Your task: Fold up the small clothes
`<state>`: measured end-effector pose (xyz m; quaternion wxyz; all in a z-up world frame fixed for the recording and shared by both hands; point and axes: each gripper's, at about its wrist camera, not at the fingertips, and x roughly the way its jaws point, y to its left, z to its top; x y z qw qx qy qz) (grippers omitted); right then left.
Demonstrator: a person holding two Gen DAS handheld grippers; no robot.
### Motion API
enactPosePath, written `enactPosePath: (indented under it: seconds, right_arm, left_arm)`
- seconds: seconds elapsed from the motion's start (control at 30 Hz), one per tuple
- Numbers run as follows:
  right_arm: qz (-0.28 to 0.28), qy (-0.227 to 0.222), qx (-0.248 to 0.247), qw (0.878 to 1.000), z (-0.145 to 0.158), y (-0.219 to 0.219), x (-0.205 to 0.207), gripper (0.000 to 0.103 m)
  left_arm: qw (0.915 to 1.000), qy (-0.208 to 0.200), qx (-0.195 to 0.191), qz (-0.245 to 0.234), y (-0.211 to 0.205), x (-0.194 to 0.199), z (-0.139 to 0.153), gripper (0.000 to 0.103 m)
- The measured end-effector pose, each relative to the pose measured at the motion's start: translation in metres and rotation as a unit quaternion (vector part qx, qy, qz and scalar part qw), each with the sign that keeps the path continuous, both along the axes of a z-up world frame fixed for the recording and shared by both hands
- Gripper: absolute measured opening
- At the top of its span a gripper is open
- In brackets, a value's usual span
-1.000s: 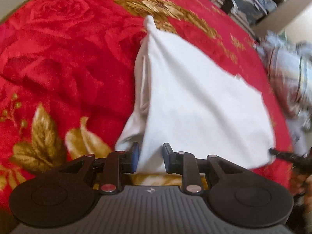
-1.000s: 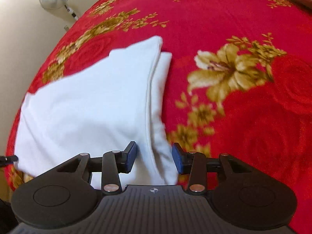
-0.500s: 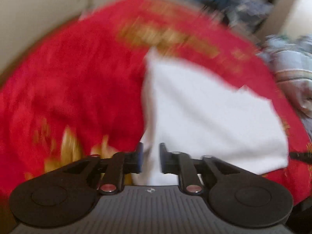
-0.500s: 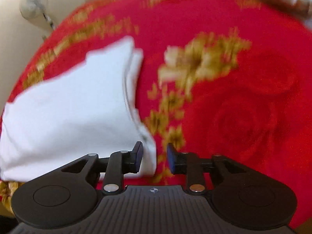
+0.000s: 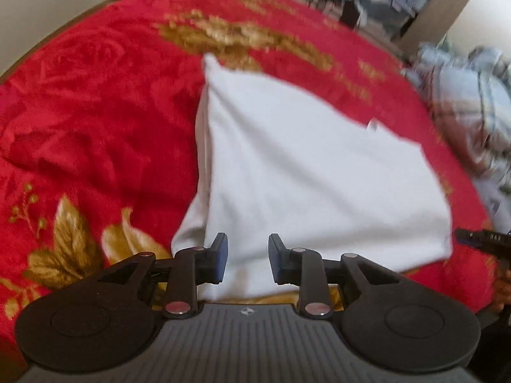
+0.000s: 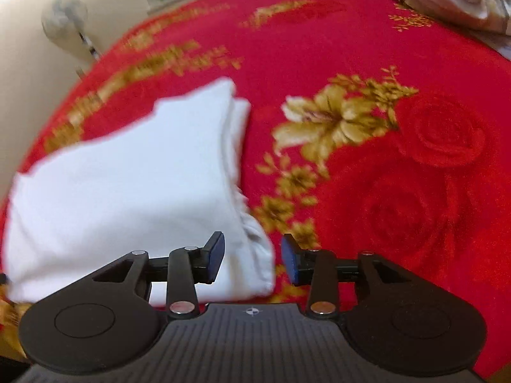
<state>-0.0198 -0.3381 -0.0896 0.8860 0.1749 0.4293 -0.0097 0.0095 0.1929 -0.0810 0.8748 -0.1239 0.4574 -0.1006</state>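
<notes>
Red plush blanket (image 5: 95, 121) with gold flowers spread wide, filling both views, faintly rumpled at the left in the left wrist view. On top of it, folded white garment (image 5: 313, 172), lying flat in layers, one stacked edge showing along its left side in the left wrist view and along its right side (image 6: 236, 146) in the right wrist view. Beyond the blanket's far right edge, heap of striped pale-blue cloth (image 5: 472, 102), blurred. Standing fan (image 6: 65, 16) against the cream wall, also blurred, off past the blanket's left edge in the right wrist view.

Left gripper (image 5: 247, 260) down at the garment's near edge, jaws apart, blue pads either side of white fabric, nothing pinched. Right gripper (image 6: 252, 260) likewise parted, straddling the garment's near right corner: left pad over the cloth, right pad over bare blanket. Contact between either pad and fabric hard to tell. Dark tip of the right gripper (image 5: 479, 239) poking in just beside the garment's near right corner in the left wrist view.
</notes>
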Motion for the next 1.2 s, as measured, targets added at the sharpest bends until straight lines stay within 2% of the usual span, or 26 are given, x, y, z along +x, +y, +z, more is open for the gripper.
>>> enactPosePath:
  seconds: [0.1,0.23,0.3,0.37,0.47,0.53,0.6,0.77,0.87,0.97,1.03,1.1,1.13,1.2]
  right_arm:
    - [-0.013,-0.016,0.057,0.998,0.016,-0.005,-0.003,0.042]
    - [-0.018,-0.047,0.081,0.995,0.047,0.005,-0.006,0.043]
    - [-0.013,-0.072,0.077,0.994,0.064,0.015,-0.008,0.051]
    - [-0.006,-0.102,0.06,0.993,0.074,0.026,-0.009,0.057]
    - [0.002,-0.125,0.018,0.992,0.066,0.039,-0.005,0.059]
    - [-0.003,-0.092,0.008,0.996,0.05,0.041,0.006,0.059]
    - [0.003,-0.076,0.029,0.997,0.039,0.042,0.014,0.058]
    - [-0.004,-0.016,0.0,1.0,0.01,0.042,0.032,0.058]
    - [-0.019,0.019,-0.015,1.0,-0.006,0.038,0.037,0.058]
    - [-0.021,0.03,-0.009,0.999,-0.012,0.034,0.035,0.058]
    - [-0.021,0.032,-0.004,0.999,-0.013,0.032,0.034,0.058]
    - [-0.019,0.034,-0.002,0.999,-0.013,0.031,0.034,0.058]
    - [-0.019,0.034,0.001,0.999,-0.014,0.03,0.034,0.058]
    - [-0.021,0.035,0.004,0.999,-0.014,0.027,0.033,0.058]
  left_arm:
    - [0.9995,-0.014,-0.008,0.026,0.012,-0.001,0.008,0.031]
    - [0.9974,-0.01,-0.029,0.065,0.033,0.01,0.015,0.031]
    - [0.9958,0.0,-0.043,0.081,0.042,0.011,0.013,0.033]
    - [0.9943,0.01,-0.055,0.091,0.047,0.017,0.008,0.041]
    - [0.9925,0.029,-0.071,0.095,0.054,0.019,-0.003,0.048]
    - [0.9907,0.04,-0.082,0.101,0.06,0.021,-0.011,0.051]
    - [0.9888,0.048,-0.094,0.106,0.064,0.023,-0.018,0.051]
    - [0.9851,0.062,-0.119,0.107,0.065,0.026,-0.029,0.053]
    - [0.9872,0.075,-0.102,0.096,0.057,0.031,-0.037,0.054]
    - [0.9912,0.069,-0.076,0.084,0.048,0.03,-0.041,0.053]
    - [0.9944,0.059,-0.052,0.07,0.04,0.031,-0.04,0.049]
    - [0.9968,0.047,-0.035,0.055,0.031,0.03,-0.038,0.027]
    - [0.996,0.043,-0.057,0.055,0.032,0.029,-0.036,0.023]
    - [0.9918,0.036,-0.103,0.067,0.036,0.025,-0.036,0.024]
